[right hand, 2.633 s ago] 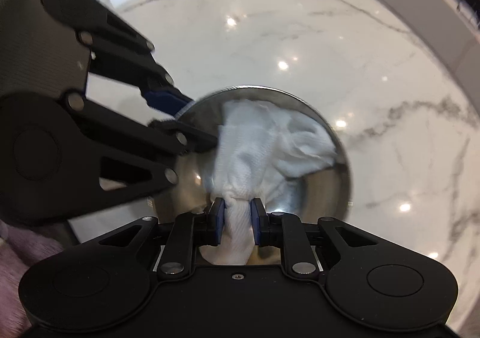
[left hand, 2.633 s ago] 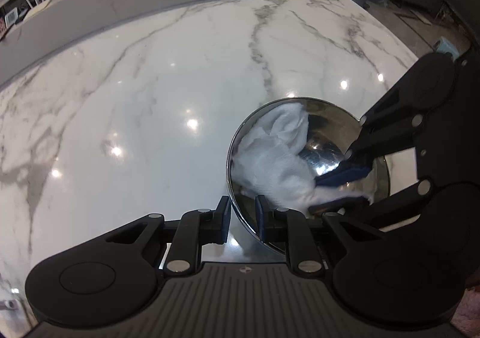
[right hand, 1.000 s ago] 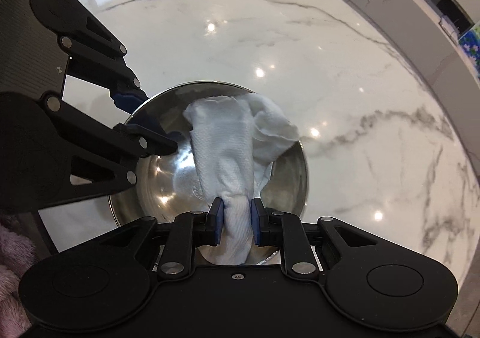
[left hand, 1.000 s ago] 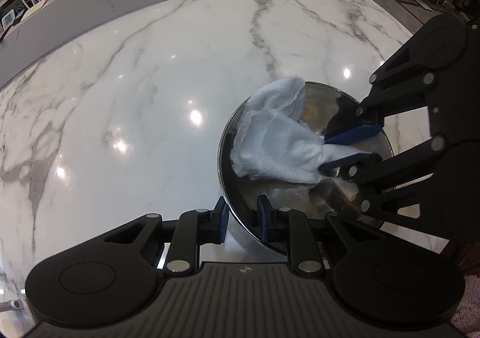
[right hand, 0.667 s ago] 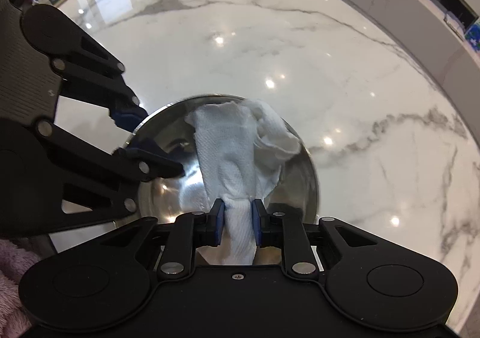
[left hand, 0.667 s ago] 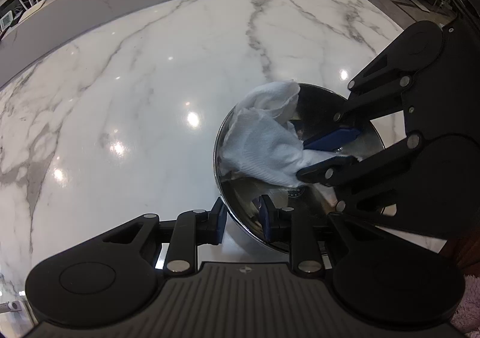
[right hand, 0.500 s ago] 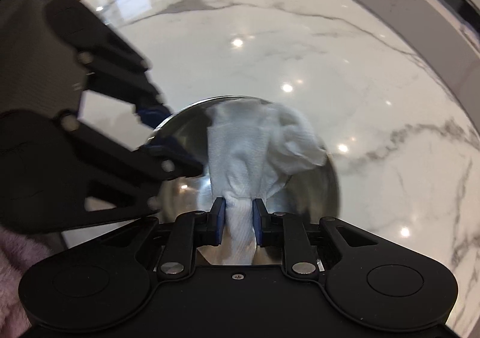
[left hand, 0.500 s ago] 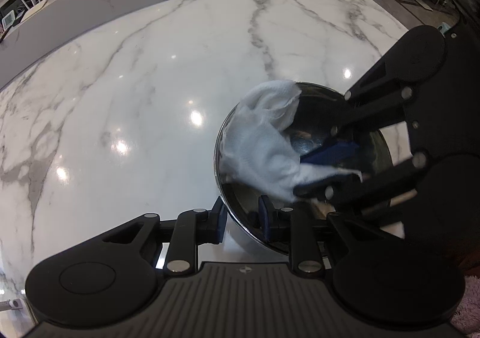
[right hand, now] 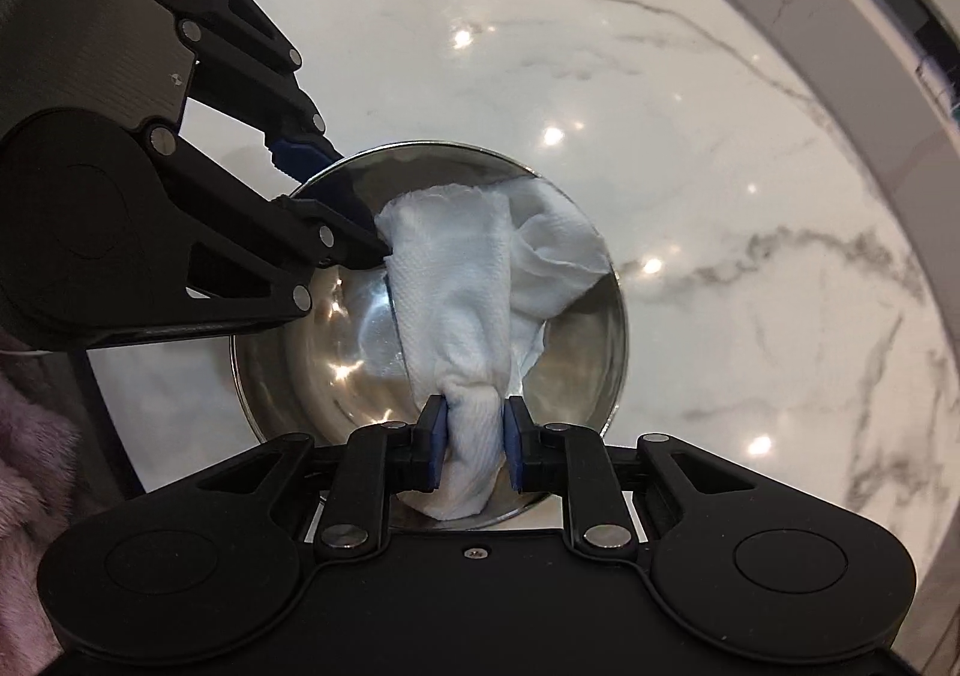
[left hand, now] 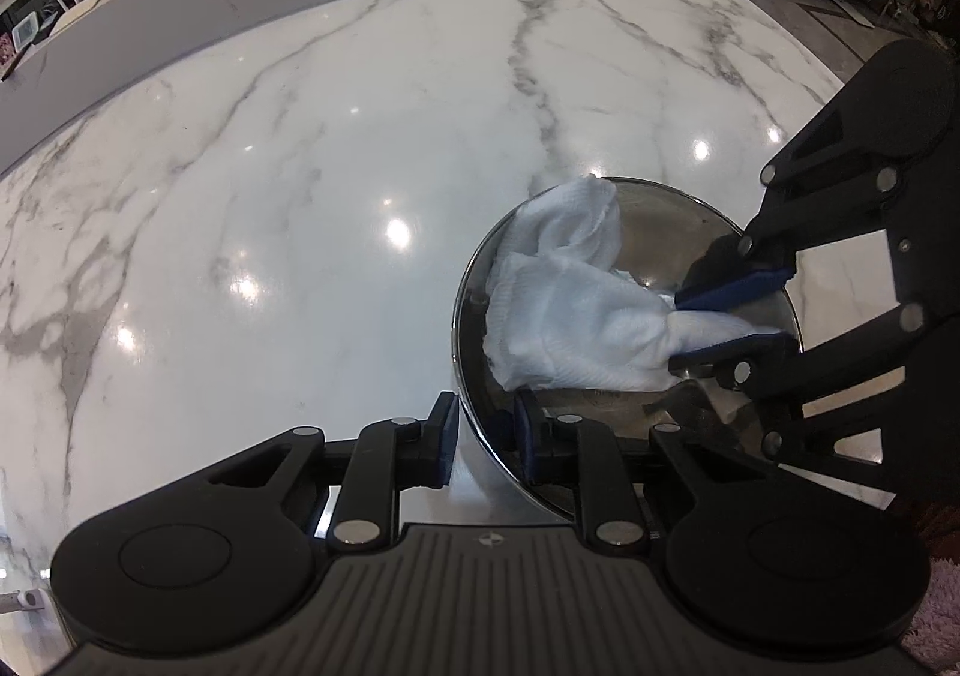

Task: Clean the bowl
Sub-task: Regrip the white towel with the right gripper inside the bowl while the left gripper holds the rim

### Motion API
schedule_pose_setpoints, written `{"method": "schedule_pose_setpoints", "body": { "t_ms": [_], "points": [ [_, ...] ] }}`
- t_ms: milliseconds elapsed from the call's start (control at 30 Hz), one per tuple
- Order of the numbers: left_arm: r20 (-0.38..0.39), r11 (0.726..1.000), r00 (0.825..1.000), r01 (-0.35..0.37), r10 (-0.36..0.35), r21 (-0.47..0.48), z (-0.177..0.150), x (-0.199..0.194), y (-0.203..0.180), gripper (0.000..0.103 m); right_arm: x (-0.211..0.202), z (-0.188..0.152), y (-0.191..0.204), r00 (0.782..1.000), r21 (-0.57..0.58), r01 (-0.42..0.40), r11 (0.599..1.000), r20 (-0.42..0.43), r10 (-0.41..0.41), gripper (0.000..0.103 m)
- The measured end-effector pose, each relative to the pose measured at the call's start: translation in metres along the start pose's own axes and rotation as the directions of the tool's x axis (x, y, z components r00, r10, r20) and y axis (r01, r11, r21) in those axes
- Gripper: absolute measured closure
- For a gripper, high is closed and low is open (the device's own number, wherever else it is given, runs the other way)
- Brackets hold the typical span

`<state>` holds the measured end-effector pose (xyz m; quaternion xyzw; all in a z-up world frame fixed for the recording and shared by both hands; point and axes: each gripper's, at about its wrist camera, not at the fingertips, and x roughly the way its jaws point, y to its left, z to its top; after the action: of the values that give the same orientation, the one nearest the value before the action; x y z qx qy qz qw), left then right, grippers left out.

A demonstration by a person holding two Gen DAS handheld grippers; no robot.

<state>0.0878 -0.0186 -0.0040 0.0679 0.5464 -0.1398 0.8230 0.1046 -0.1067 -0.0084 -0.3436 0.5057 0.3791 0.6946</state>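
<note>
Two grippers work one steel bowl (left hand: 636,208) near my edge of the marble counter (left hand: 300,166). My left gripper (left hand: 483,430) pinches the bowl's rim; my right gripper (right hand: 471,436) clamps a white cloth (right hand: 468,280). I judge wiping is midway, the near wall unfinished. The cloth's long axis runs away from my right gripper toward the far rim.

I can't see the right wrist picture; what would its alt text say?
A handheld right gripper pinches a white cloth inside a shiny metal bowl on a marble table. The left gripper clamps the bowl's rim.
</note>
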Motion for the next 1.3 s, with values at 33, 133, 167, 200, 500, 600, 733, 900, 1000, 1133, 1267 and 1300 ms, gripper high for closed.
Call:
{"method": "schedule_pose_setpoints", "body": {
  "t_ms": [33,133,167,200,500,600,733,900,1000,1133,1267,1300],
  "points": [
    [-0.004,1.0,1.0,0.016,-0.016,-0.012,-0.001,0.001,0.001,0.085,0.001,0.0,0.0,1.0,0.001,-0.001,1.0,0.011,0.001,0.082],
    [-0.002,0.997,0.998,0.055,-0.056,-0.052,-0.004,0.001,0.006,0.084,0.002,-0.001,0.0,0.999,0.003,-0.006,1.0,0.043,0.006,0.066],
    [-0.002,0.997,0.998,0.059,-0.06,-0.058,-0.005,0.001,0.006,0.084,0.003,-0.001,0.0,0.999,0.003,-0.007,1.0,0.054,0.007,0.062],
    [-0.001,0.996,0.998,0.063,-0.063,-0.063,-0.005,0.001,0.007,0.084,0.004,-0.001,0.0,0.998,0.004,-0.009,1.0,0.064,0.009,0.062],
    [0.003,0.994,0.997,0.079,-0.079,-0.073,-0.008,-0.001,0.006,0.084,0.009,-0.002,-0.001,0.987,0.009,-0.023,1.0,0.16,0.021,0.063],
    [0.003,0.994,0.997,0.08,-0.08,-0.072,-0.009,-0.001,0.005,0.084,0.011,-0.002,-0.001,0.981,0.01,-0.027,1.0,0.192,0.025,0.072],
    [0.001,0.994,0.997,0.081,-0.081,-0.075,-0.008,-0.001,0.005,0.084,0.01,-0.001,-0.002,0.978,0.068,-0.007,0.998,0.21,-0.007,0.088],
    [0.0,0.994,0.997,0.081,-0.082,-0.073,-0.009,-0.003,0.004,0.084,0.003,-0.006,-0.01,0.972,0.142,0.02,0.99,0.228,-0.052,0.09],
    [0.003,0.994,0.997,0.083,-0.083,-0.069,-0.01,-0.004,0.003,0.084,-0.003,-0.009,-0.014,0.97,0.13,0.022,0.991,0.239,-0.053,0.09],
    [0.005,0.995,0.997,0.081,-0.081,-0.06,-0.011,-0.004,0.002,0.083,0.002,-0.006,-0.014,0.97,0.118,0.013,0.993,0.239,-0.041,0.09],
    [0.005,0.994,0.996,0.087,-0.087,-0.072,-0.011,-0.004,0.002,0.083,0.008,-0.002,-0.01,0.97,0.106,-0.032,0.994,0.245,0.005,0.09],
    [0.006,0.994,0.996,0.086,-0.086,-0.073,-0.011,-0.004,0.002,0.083,0.008,-0.002,-0.009,0.969,0.102,-0.044,0.994,0.245,0.017,0.09]
  ]
}}
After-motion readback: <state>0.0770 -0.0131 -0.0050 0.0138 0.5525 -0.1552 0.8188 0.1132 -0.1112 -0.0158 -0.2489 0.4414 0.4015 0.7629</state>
